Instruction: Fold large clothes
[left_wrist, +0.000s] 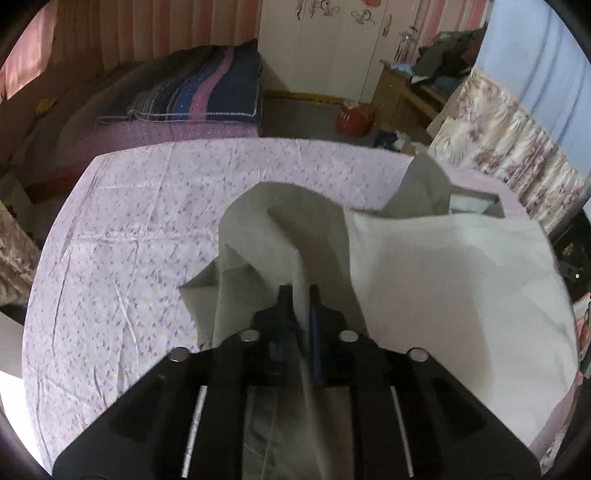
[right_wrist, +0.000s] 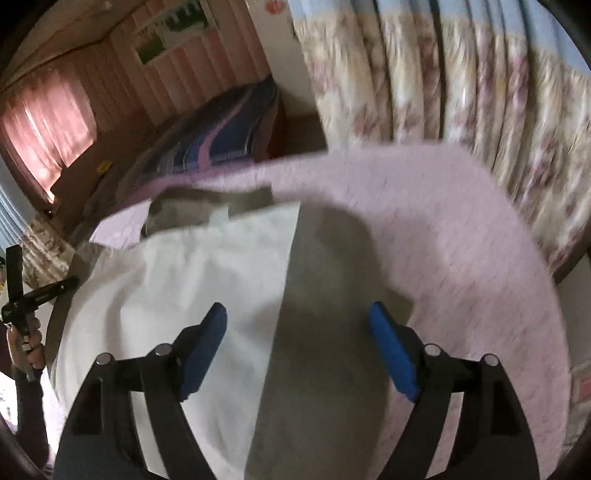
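Pale grey-white cotton garment lies near the right edge of the pink floral bedsheet. Left gripper is clenched on a raised fold; right gripper hangs released above it. Mid-fold, I judge; next, carry that fold across.

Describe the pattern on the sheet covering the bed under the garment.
The bed sheet is pale pink with a fine scattered floral print, clearest in the left wrist view.

blur: curtain smeared | hidden: left tool tips wrapped in garment
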